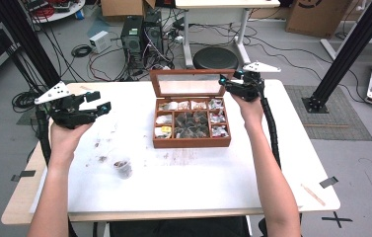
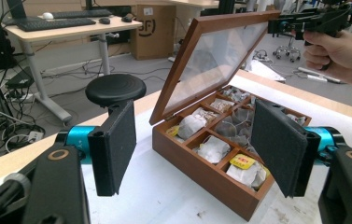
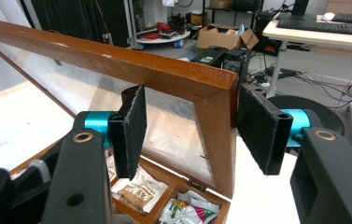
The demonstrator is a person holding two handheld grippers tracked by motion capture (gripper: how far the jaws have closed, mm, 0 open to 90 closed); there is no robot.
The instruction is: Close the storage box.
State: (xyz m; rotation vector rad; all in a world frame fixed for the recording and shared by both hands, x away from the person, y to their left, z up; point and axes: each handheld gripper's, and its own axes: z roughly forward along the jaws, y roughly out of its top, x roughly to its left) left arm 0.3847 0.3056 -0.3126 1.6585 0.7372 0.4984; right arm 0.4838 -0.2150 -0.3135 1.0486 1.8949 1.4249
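The right gripper (image 3: 190,135), jaws wide, straddles the upright lid (image 3: 131,60) corner of the tea box (image 1: 192,140), steadying it; the left gripper (image 1: 99,103), also wide, waits left of the box.

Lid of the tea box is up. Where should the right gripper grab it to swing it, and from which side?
Best guess: the free top corner of the lid, on the wooden frame, not the clear pane. The lid stands open on its rear hinges above the tea box, so that corner is farthest from the hinge line. The right gripper already straddles that frame edge, jaws open on either face; approach edge-on from there.
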